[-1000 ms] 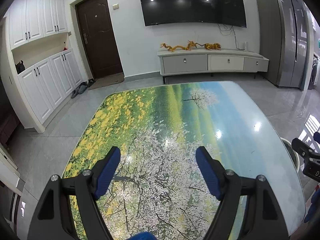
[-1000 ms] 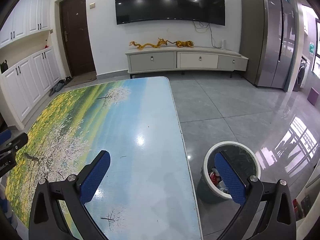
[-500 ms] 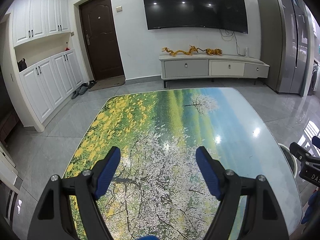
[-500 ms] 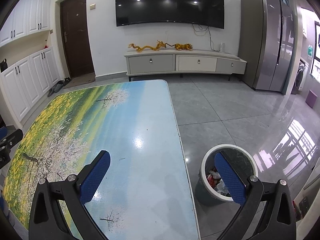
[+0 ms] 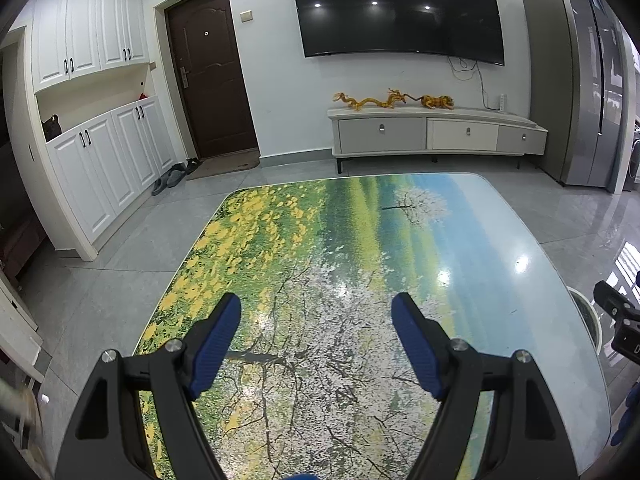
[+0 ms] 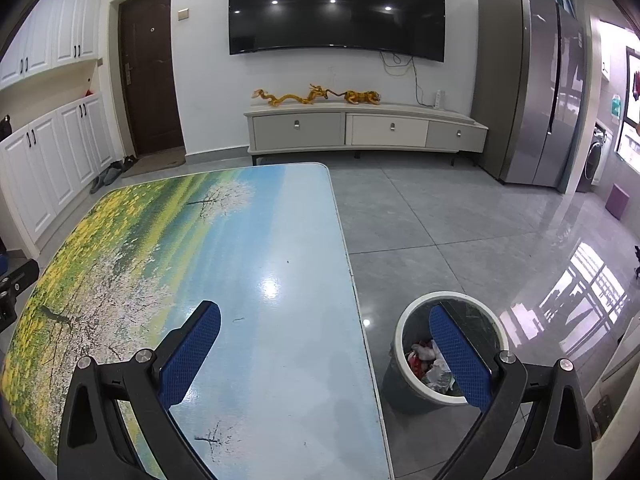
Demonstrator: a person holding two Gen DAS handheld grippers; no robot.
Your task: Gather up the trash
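A dark television hangs on the white wall above a low cabinet with three drawers, and golden dragon figures lie along the cabinet's top. To the left, a brown door stands beside white cupboards, with slippers on the grey tiled floor near a doormat. A tall steel refrigerator stands at the right, and a small purple stool sits on the floor further right.
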